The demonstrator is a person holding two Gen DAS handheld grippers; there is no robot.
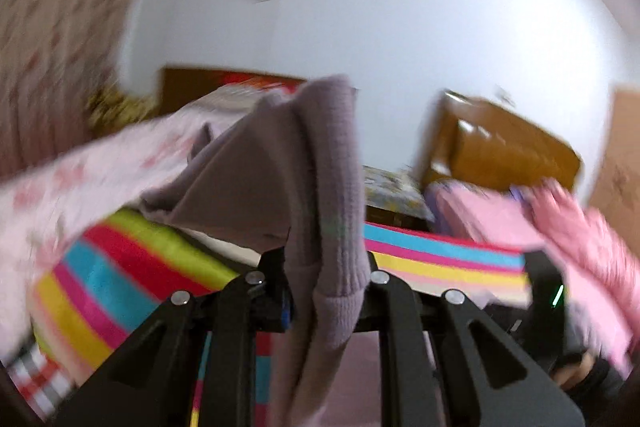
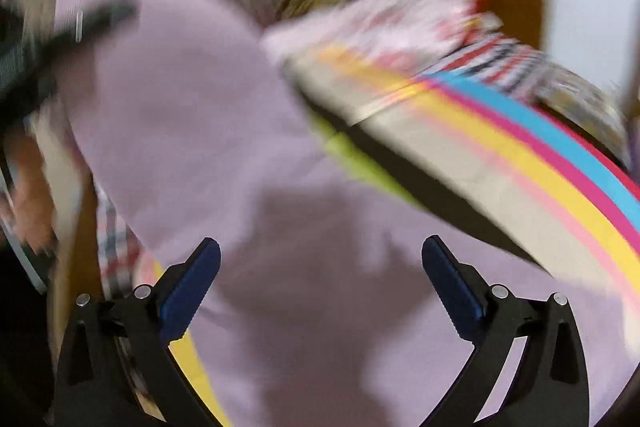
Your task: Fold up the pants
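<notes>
No readable writing or brand anywhere; both views are motion-blurred.

Left gripper (image 1: 326, 267): jaws pressed nearly together, pinching the lilac pants (image 1: 320, 163) by a ribbed knit edge. The fabric stands up between the jaws and a ribbed fold hangs down over the gripper's front. The rest of the pants trails off to the left, lifted above the striped bedspread (image 1: 120, 267) (red, lime, blue, pink, yellow bands).

Right gripper (image 2: 320, 267): jaws spread wide, blue pads (image 2: 192, 287) well apart, nothing between them. It hangs over a broad stretch of the same pants (image 2: 208, 131), which fills most of the right wrist view; cannot tell if the pads touch the cloth.

Other things, left wrist view: pink floral quilt (image 1: 80, 171) at left, brown wooden piece (image 1: 500, 147) at right, cardboard box (image 1: 624, 163) at far right, contents not visible. Pink sleeve (image 1: 592, 243) at right edge. White wall (image 1: 400, 27) behind.
</notes>
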